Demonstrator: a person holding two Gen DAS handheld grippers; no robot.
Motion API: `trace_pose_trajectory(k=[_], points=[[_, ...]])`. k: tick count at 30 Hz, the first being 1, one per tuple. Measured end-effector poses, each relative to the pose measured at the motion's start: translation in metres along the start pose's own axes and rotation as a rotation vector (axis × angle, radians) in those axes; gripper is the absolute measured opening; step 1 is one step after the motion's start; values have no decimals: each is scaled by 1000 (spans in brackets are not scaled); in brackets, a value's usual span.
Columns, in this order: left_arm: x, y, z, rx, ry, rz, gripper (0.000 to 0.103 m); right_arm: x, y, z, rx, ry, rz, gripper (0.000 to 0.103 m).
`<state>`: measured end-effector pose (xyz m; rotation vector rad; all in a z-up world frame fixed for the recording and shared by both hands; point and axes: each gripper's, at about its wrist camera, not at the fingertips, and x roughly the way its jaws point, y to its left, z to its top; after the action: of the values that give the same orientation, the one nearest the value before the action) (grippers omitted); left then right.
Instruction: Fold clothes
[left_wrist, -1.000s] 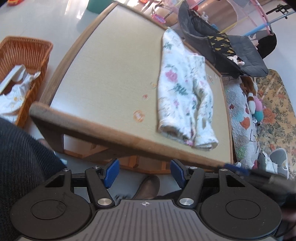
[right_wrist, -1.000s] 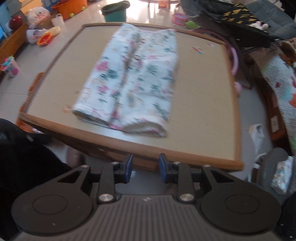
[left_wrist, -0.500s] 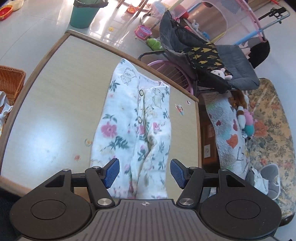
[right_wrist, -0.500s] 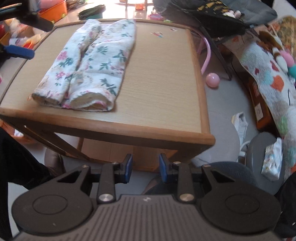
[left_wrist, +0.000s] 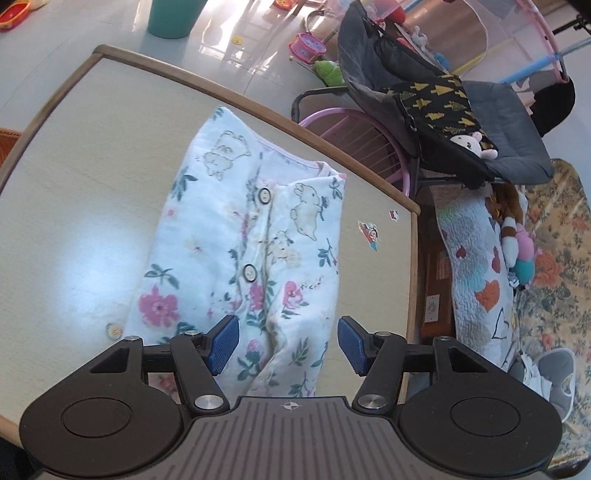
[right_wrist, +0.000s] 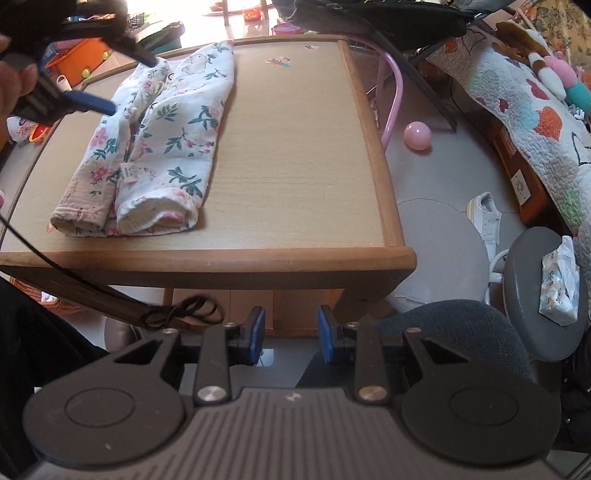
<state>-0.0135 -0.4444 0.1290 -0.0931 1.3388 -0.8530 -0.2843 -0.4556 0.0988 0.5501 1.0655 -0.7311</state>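
Observation:
A white floral baby garment (left_wrist: 251, 251), folded lengthwise into a long strip with its buttons up, lies on the wooden table (left_wrist: 74, 184). My left gripper (left_wrist: 288, 345) hovers over the strip's middle. Its jaws are closing, with the cloth below the gap and the pads not touching it. In the right wrist view the garment (right_wrist: 159, 147) lies on the table's left half and the left gripper (right_wrist: 131, 85) hangs over its far part, held by a hand. My right gripper (right_wrist: 290, 339) is off the table's (right_wrist: 295, 166) near edge, narrowly open with nothing between its pads.
A grey baby bouncer (left_wrist: 461, 122) and a pink-framed chair stand past the table's far right corner. A quilt (left_wrist: 476, 266) with soft toys lies on the right. On the floor are a pink ball (right_wrist: 417, 136), a white shoe (right_wrist: 484, 218) and a grey stool (right_wrist: 546, 291).
My left gripper has travelled from off the table's near edge to above the garment's middle. My right gripper has drawn back a little and rolled; it stays off the near edge.

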Motion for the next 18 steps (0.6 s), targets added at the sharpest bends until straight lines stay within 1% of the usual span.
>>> trace_pose_trajectory(k=[3, 4, 6, 8, 11, 12, 13, 14, 15, 17, 18], points=[[11, -5, 2, 28, -9, 30, 58, 1, -4, 1, 17, 1, 17, 30], [15, -7, 3, 41, -8, 34, 53, 1, -6, 1, 23, 0, 22, 30], [23, -11, 5, 67, -7, 45, 47, 0, -8, 0, 31, -3, 28, 30], [35, -14, 7, 89, 4, 74, 42, 0, -9, 0, 37, -6, 32, 30], [49, -16, 7, 118, 21, 114, 38, 1, -9, 1, 39, -4, 33, 30], [51, -16, 7, 121, 18, 115, 37, 2, -8, 1, 38, -3, 32, 30], [53, -16, 6, 124, 15, 117, 33, 2, -8, 1, 37, -2, 30, 30], [55, -17, 6, 135, 11, 125, 24, 2, -8, 1, 35, -1, 28, 30], [57, -18, 5, 148, 7, 132, 21, 2, -8, 1, 35, 0, 28, 30], [59, -22, 3, 194, -7, 152, 12, 3, -8, 2, 37, 2, 29, 30], [59, -24, 2, 218, -14, 162, 10, 3, -8, 2, 39, 2, 30, 30]])
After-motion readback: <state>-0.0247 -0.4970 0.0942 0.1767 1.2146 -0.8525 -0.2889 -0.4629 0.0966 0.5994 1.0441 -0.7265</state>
